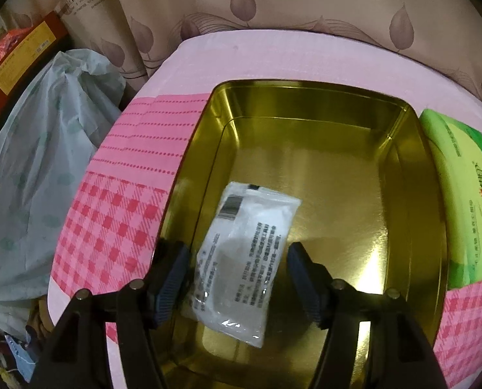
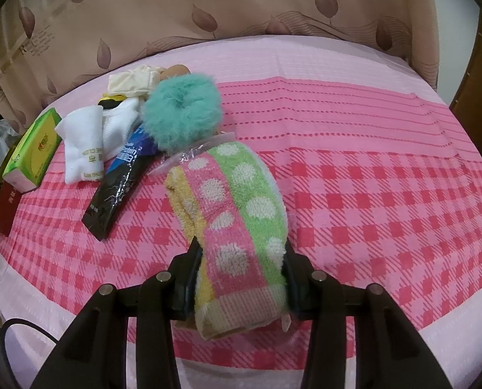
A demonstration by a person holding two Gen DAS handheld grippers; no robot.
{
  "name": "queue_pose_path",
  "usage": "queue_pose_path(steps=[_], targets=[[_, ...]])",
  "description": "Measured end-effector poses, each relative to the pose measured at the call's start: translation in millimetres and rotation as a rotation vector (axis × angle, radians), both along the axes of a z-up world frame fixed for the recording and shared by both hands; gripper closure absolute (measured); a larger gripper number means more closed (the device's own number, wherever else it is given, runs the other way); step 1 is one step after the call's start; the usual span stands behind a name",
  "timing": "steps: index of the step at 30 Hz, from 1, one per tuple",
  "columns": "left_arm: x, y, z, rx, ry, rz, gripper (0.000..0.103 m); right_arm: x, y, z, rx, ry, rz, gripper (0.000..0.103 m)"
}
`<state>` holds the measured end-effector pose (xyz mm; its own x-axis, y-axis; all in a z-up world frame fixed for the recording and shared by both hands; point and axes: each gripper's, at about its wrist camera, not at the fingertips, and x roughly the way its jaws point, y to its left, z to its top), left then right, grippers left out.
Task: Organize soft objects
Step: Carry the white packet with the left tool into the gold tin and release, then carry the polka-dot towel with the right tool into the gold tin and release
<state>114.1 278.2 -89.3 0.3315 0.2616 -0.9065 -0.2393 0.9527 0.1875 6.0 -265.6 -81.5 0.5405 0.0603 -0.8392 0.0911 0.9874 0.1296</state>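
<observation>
left wrist: steeply down, close over tin | right wrist: down over bedspread | shared: green pack

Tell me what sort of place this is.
Probably a bedroom at home: a pink checked bedspread covers what looks like a bed, a leaf-print curtain hangs behind it, and household clutter such as a stuffed plastic bag sits beside it.

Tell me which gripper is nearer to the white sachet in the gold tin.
Left. The left gripper straddles the white sachet inside the gold tin, fingers apart. The right gripper clamps the rolled towel elsewhere.
</observation>
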Motion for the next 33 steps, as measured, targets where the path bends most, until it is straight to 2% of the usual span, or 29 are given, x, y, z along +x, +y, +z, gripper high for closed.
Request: queue_pose_path(steps=[6,13,22,28,33], targets=[[-10,-5,14,0.002,-0.039,-0.005,0.035,-3,-2,2,-0.008,-0.001,-0.007,0.069],[-39,-17,40,-0.038,-0.128,0.017,0.035,-17,-2,11,-0.006,0.011,0.004,0.072],[-64,-23,59,-0.044,-0.22,0.038,0.035,-55,8,51,0.007,-0.022,0.06,0.072],[-75,-12,61,-0.026,-0.254,0.074,0.035,-46,46,89,0.007,-0.082,0.172,0.072],[-88,9,56,-0.021,-0.271,0.123,0.035,-21,103,109,0.015,-0.103,0.325,0.072]])
